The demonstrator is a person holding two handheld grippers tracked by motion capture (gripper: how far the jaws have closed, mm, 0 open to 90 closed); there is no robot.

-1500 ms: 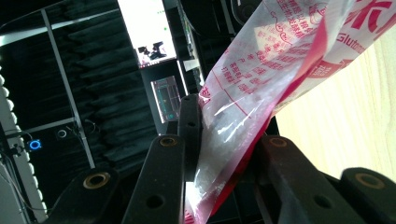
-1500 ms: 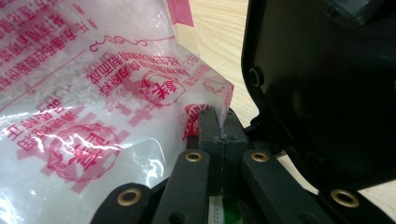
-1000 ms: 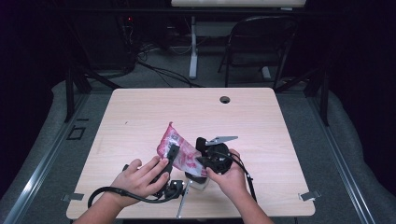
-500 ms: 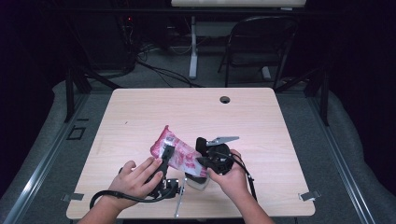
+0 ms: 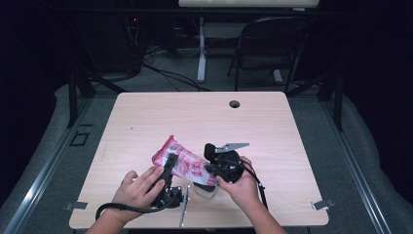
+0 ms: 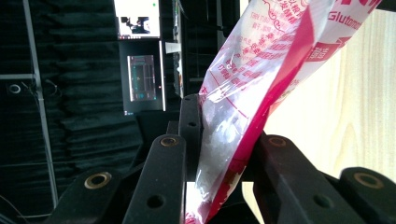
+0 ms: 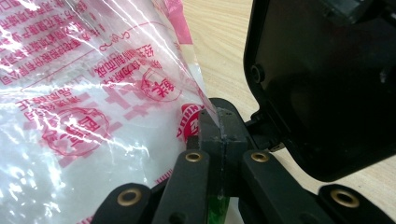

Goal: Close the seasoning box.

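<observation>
My left gripper and right gripper each clamp an edge of the red-and-clear plastic pouch of white crystals, lower centre of the high view. Held between both, it stays off the pale wooden table, probably for opening.

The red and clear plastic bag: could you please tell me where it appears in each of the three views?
High view: the bag lies lower centre, between both hands.
Left gripper view: it runs from top right down between the jaws.
Right gripper view: it covers the left side, its edge pinched by the shut jaws.
Shared landmark: the pale wooden table.
</observation>
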